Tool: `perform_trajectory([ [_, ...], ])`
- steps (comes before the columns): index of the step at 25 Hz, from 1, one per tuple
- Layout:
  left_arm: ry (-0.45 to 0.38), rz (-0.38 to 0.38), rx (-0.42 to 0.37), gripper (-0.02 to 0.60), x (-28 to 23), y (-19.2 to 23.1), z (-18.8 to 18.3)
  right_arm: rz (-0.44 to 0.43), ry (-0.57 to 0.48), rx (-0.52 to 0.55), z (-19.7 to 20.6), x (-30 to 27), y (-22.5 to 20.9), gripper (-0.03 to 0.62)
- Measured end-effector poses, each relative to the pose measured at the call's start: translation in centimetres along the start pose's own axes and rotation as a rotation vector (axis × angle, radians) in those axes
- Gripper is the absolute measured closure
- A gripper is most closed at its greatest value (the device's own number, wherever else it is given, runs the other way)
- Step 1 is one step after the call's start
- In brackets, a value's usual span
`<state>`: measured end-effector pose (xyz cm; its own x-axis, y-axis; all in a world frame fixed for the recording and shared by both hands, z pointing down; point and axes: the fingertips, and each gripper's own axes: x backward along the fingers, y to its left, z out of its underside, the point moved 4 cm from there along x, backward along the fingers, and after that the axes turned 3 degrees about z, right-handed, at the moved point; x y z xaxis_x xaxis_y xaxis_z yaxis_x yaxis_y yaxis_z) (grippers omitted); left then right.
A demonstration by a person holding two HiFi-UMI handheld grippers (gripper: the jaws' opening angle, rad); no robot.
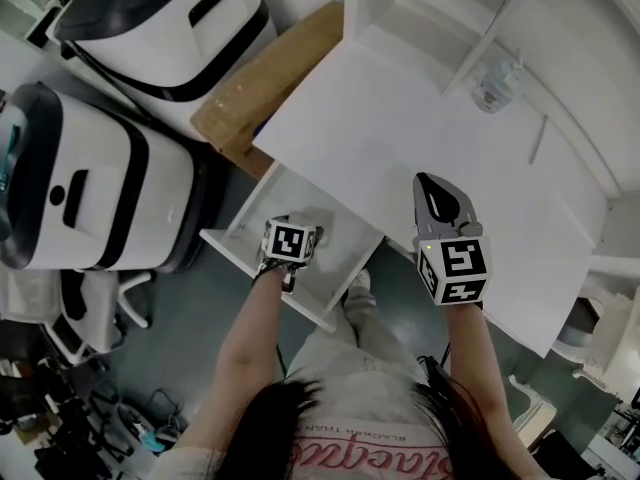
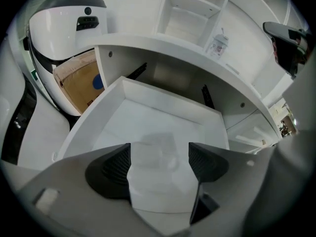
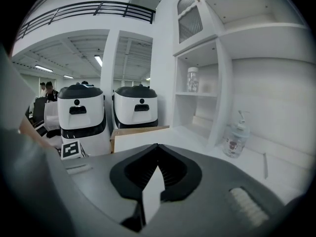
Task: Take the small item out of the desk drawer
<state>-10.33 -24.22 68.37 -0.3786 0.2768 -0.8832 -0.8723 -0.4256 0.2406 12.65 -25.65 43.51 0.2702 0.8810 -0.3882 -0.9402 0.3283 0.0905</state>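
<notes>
The white desk drawer [image 1: 232, 236] [image 2: 163, 95] stands pulled out below the desk top. A small pale item [image 2: 157, 149] lies on its floor. My left gripper [image 1: 291, 249] [image 2: 159, 162] points steeply down into the drawer, jaws wide open, with the item between them and neither pad pressing on it. In the head view the marker cube hides the item. My right gripper [image 1: 431, 182] [image 3: 157, 148] hovers over the white desk top [image 1: 400, 128], jaws shut with nothing between them.
Two white robots [image 1: 90, 183] [image 1: 170, 23] stand left of the desk, beside a brown cardboard box [image 1: 265, 73] [image 2: 81, 83]. A clear pump bottle [image 1: 497, 81] [image 3: 236, 138] stands at the desk's back by white shelves [image 3: 197, 98]. The person's legs are under the drawer's front.
</notes>
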Motion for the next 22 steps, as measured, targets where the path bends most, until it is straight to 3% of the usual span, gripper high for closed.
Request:
perform_trajectory([
  [4,0.087,-0.064,0.010,0.198,-0.9,1.1,1.4,0.005,0.011,-0.001,0.5,-0.1,-0.2,0.592],
  [22,0.170,-0.106,0.016,0.207,-5.2,3.3,2.6,0.020,0.055,-0.002,2.8,-0.4,-0.3,0.592],
])
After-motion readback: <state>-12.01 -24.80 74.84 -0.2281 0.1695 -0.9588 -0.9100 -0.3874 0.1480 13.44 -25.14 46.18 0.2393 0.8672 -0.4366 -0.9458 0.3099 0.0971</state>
